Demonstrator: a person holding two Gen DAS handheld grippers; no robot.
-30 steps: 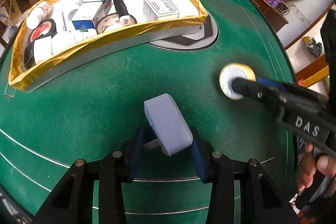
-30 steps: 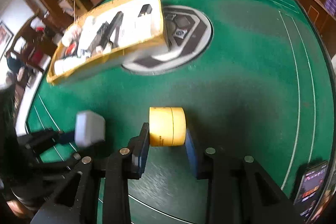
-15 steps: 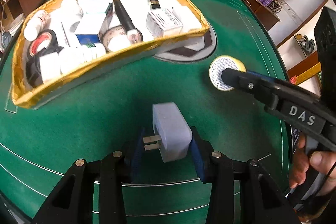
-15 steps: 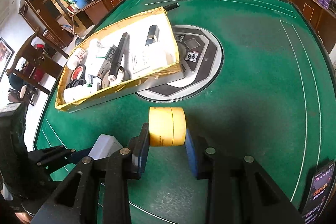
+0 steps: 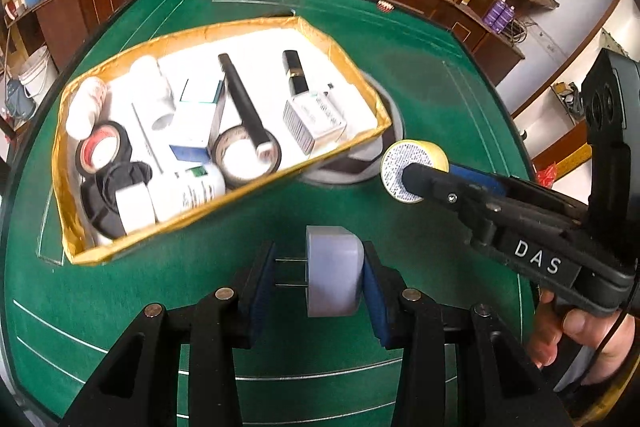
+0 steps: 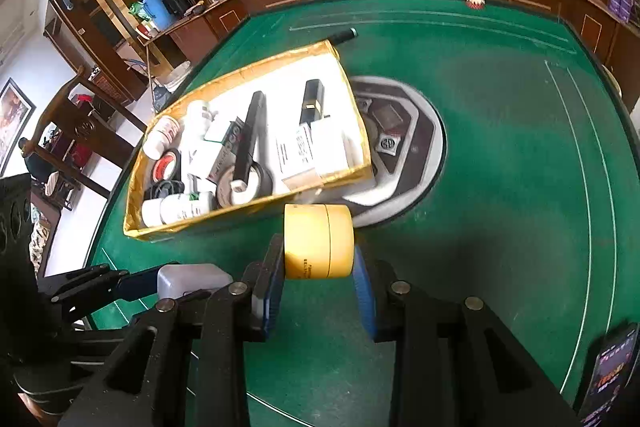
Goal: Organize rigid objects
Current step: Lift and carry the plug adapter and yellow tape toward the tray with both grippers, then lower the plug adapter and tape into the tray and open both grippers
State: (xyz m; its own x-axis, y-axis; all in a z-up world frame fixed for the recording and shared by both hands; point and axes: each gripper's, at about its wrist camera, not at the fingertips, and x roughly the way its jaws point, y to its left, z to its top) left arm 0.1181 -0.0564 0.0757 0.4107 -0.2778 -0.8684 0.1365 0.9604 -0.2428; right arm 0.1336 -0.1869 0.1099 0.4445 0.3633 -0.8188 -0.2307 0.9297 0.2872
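- Spreading under everything, the green felt desk carries only a black pen loose behind the box, seen in the right view alone.
- On it, the gold-lined cardboard box already holds tape rolls, bottles and cartons, so sorting looks mostly done.
- Held above the felt near the box, the pale grey plug adapter sits clamped in the left gripper; its prongs show only in the left view.
- Smallest, the yellow round jar, pinched by the right gripper, hangs just short of the box wall.
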